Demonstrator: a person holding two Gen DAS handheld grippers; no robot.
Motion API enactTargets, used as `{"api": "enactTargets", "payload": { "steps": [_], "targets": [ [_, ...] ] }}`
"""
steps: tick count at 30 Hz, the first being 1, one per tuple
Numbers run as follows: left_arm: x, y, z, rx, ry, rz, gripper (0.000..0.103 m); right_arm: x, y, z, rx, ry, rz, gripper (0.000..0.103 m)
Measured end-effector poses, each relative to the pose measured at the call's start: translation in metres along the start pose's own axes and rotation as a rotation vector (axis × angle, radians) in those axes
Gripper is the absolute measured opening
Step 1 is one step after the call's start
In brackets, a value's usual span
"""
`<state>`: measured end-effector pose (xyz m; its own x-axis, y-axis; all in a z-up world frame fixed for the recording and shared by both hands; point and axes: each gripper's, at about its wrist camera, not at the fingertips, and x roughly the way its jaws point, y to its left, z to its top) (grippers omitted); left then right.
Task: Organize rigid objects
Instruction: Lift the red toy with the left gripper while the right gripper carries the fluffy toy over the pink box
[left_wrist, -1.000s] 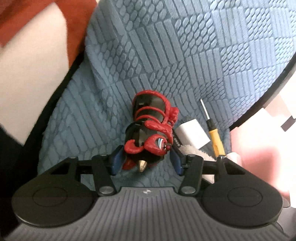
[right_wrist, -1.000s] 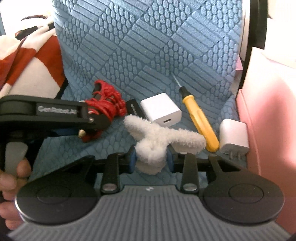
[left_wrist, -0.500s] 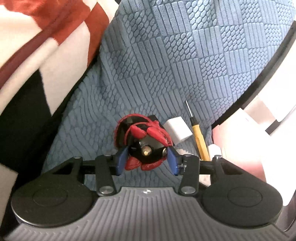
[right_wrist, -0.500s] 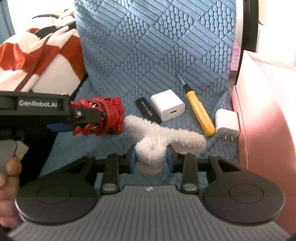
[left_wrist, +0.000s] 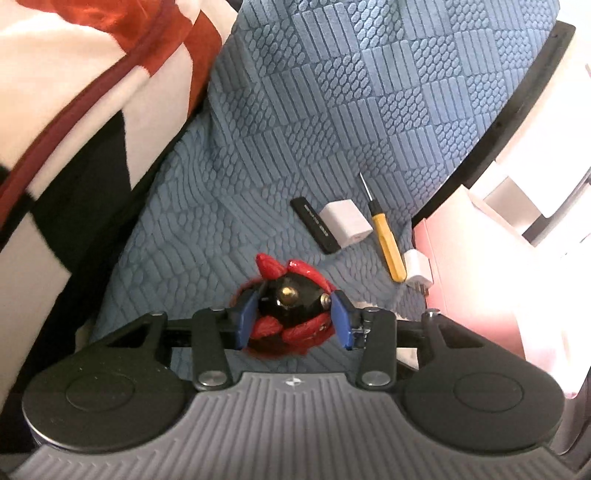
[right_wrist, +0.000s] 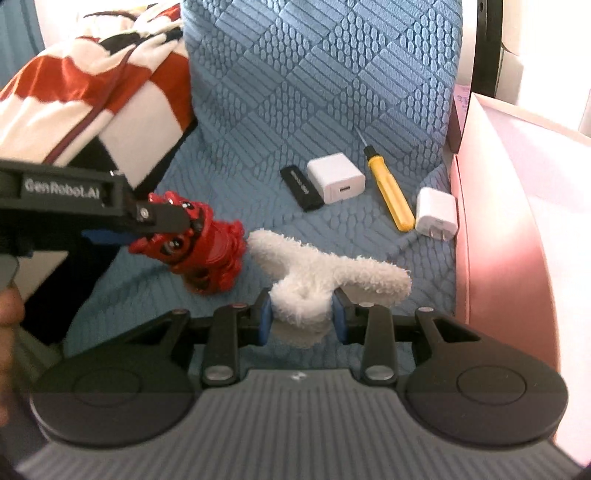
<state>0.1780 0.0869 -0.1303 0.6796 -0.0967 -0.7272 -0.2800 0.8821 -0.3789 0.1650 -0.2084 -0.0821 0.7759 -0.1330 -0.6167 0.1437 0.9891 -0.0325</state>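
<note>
The left tongs point steeply down at the blue quilted cushion, their blue pads closing on a red-and-black toy figure that sits between them and is lifted clear of the fabric. Seen from the right wrist, the same left tongs reach in from the left edge with the toy figure at their tip, a hand gripping the handle below.

The right tongs tilt down less steeply and are clamped on a white fluffy plush piece, which sticks out past the pads to both sides.

Farther along the cushion lie a black flat stick, a white charger cube just beside it, a yellow-handled screwdriver and a smaller white plug adapter next to a pink box. A red, white and black blanket is heaped at the cushion's left edge.
</note>
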Motion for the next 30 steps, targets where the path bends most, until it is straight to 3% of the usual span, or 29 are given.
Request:
{"api": "enactTargets", "payload": {
  "steps": [4,8,14,16,19,30],
  "targets": [
    [0.000,-0.001,-0.005,0.001,-0.001,-0.013,0.040,0.000,-0.004,-0.009,0.024,0.048,-0.029,0.036],
    [0.005,0.002,-0.001,-0.030,-0.009,-0.038,0.041,0.007,-0.012,-0.013,0.090,0.098,-0.013,0.038],
    [0.015,0.012,-0.001,-0.104,0.038,-0.086,0.060,0.007,-0.019,-0.013,0.135,0.089,0.003,0.042],
    [0.018,0.011,-0.001,-0.107,0.047,-0.083,0.068,0.008,-0.021,-0.013,0.153,0.088,0.008,0.047],
    [0.021,0.006,-0.003,-0.076,0.059,-0.086,0.071,0.012,-0.021,-0.011,0.169,0.092,0.021,0.054],
    [0.038,-0.014,-0.008,0.091,0.102,-0.006,0.074,0.019,-0.024,-0.008,0.167,0.106,-0.007,0.055]
  ]
}}
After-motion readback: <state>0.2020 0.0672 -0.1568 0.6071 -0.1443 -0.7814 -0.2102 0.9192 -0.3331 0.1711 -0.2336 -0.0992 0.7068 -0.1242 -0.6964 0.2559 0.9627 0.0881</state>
